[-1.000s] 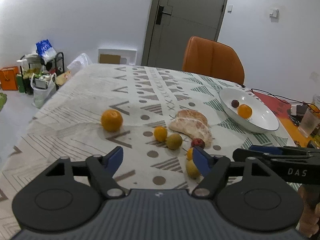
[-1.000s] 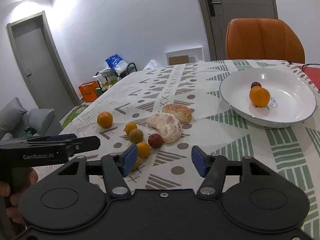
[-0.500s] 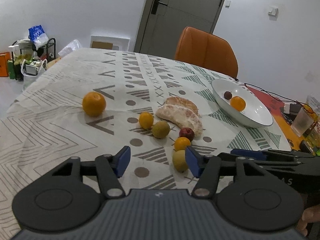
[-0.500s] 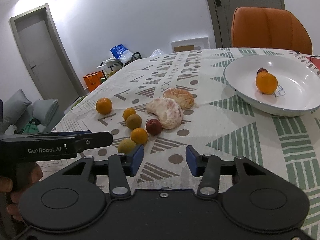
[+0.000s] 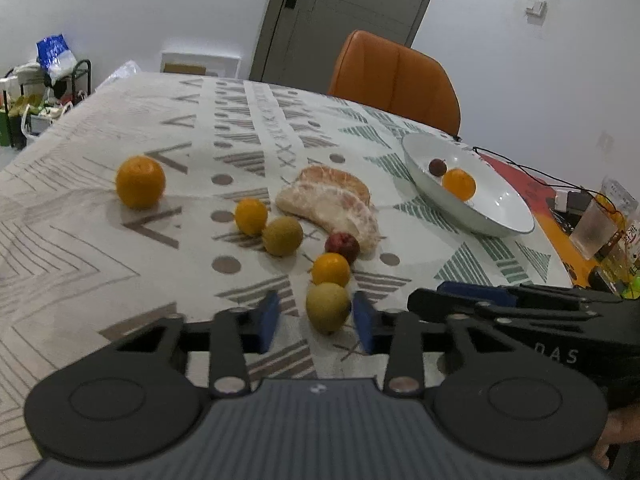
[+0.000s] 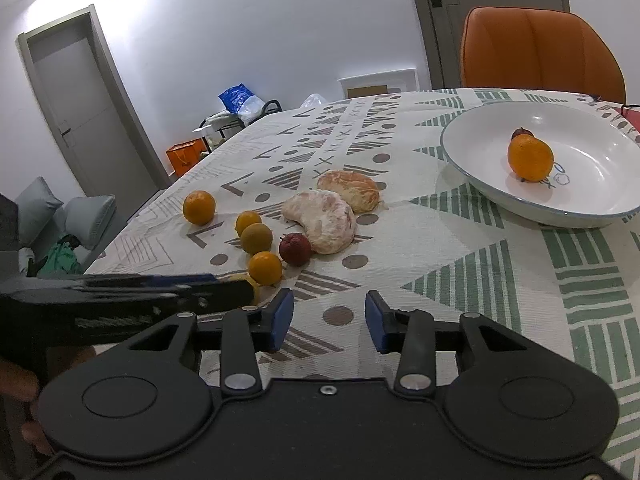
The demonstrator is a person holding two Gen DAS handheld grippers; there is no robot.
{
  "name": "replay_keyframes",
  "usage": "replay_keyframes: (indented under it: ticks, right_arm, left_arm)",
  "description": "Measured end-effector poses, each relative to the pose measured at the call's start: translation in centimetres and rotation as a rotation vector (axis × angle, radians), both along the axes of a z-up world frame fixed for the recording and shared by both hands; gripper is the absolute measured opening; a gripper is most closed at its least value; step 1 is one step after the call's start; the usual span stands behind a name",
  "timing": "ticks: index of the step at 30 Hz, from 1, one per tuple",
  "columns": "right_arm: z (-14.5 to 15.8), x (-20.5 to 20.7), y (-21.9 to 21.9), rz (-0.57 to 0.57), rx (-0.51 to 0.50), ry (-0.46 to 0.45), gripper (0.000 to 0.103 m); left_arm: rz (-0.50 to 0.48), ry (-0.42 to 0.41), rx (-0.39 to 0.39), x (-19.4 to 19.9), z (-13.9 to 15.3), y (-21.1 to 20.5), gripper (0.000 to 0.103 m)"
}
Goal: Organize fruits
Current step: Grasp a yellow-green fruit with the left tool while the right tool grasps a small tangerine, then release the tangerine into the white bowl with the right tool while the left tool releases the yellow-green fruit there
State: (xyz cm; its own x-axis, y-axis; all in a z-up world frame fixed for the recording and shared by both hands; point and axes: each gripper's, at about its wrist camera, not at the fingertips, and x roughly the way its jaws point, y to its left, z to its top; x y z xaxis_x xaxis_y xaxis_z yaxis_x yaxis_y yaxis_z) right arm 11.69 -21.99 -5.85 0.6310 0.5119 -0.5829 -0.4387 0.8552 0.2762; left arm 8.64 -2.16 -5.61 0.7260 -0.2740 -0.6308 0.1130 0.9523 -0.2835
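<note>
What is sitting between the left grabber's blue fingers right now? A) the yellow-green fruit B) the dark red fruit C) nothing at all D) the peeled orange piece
A: in the left wrist view the yellow-green fruit lies between the open blue fingers of the left gripper, not yet pinched.

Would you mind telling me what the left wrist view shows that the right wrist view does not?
Only the left wrist view shows the yellow-green fruit whole, between the open left claw and its pads, plus a glass at the table's edge. Only the right wrist view shows a grey sofa and second door. Both show the white bowl holding an orange, and the peeled citrus.
</note>
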Motion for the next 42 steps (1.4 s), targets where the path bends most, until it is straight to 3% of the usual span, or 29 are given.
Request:
replay_keyframes:
  ticks: [2, 26, 27, 29, 42]
  right_arm:
    - [0.0, 0.1, 0.1, 0.004, -0.002, -0.001, 0.04]
    - [0.1, 1.7, 4.5, 0.097, 0.007, -0.009, 0.04]
    - [-0.1, 1.9, 4.7, 0.098, 0.003, -0.007, 0.039]
    - [-0.4, 2.2, 5.0, 0.103, -0.004, 0.002, 0.022]
    - [0.5, 1.9, 2.1, 0.052, 0.009, -0.021, 0.021]
  left_arm:
    - [-0.011, 0.003, -0.014, 0.1, 0.1, 0.1, 0.023]
    - [0.122, -0.031, 0.04, -0.5, 1.7, 4.8, 0.023]
    - [0.125, -0.03, 0.039, -0.5, 1.7, 4.9, 0.023]
    - [0.128, -0.028, 0.038, -0.5, 1.6, 5.0, 0.023]
    - [0.07, -0.051, 0.032, 0.9, 2.4, 2.8, 0.023]
